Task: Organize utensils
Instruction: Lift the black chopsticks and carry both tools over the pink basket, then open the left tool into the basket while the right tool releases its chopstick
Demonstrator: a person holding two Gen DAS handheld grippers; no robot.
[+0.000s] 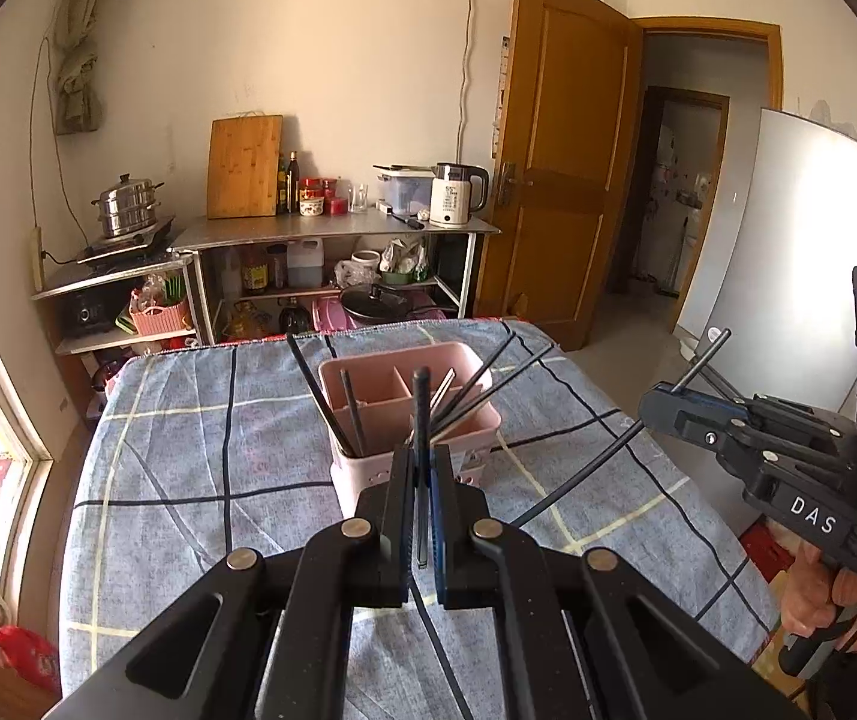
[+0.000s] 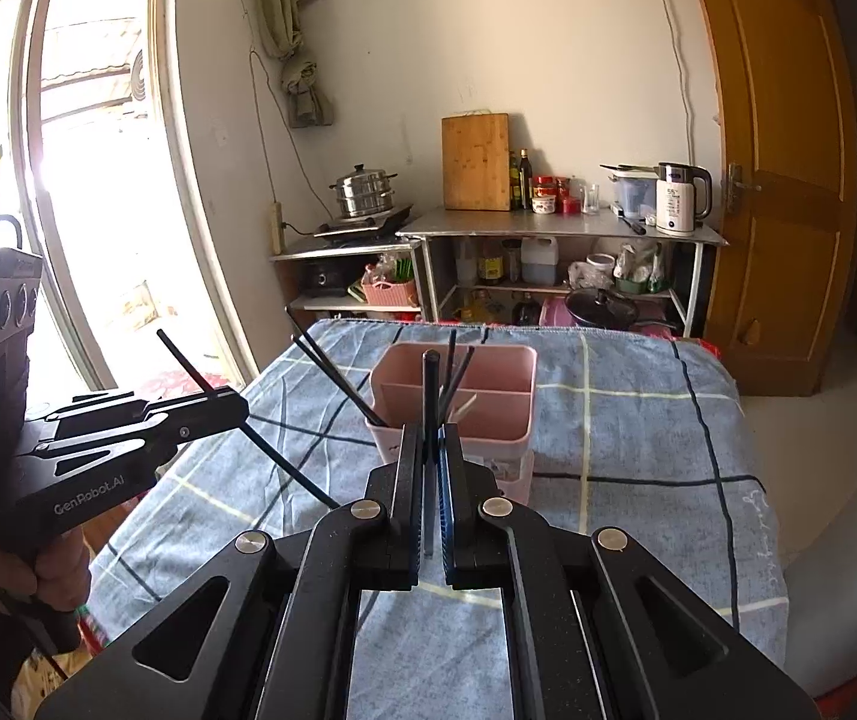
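A pink divided utensil holder stands on the blue checked tablecloth with several black chopsticks leaning in it. My left gripper is shut on a black chopstick, held upright just in front of the holder; it also shows in the right wrist view. My right gripper is shut on another black chopstick, also in front of the holder; in the left wrist view it hangs right of the holder, chopstick slanting.
The table's cloth runs to edges on all sides. Behind stand metal shelves with a kettle, cutting board and steamer pot. A wooden door and a fridge are at right.
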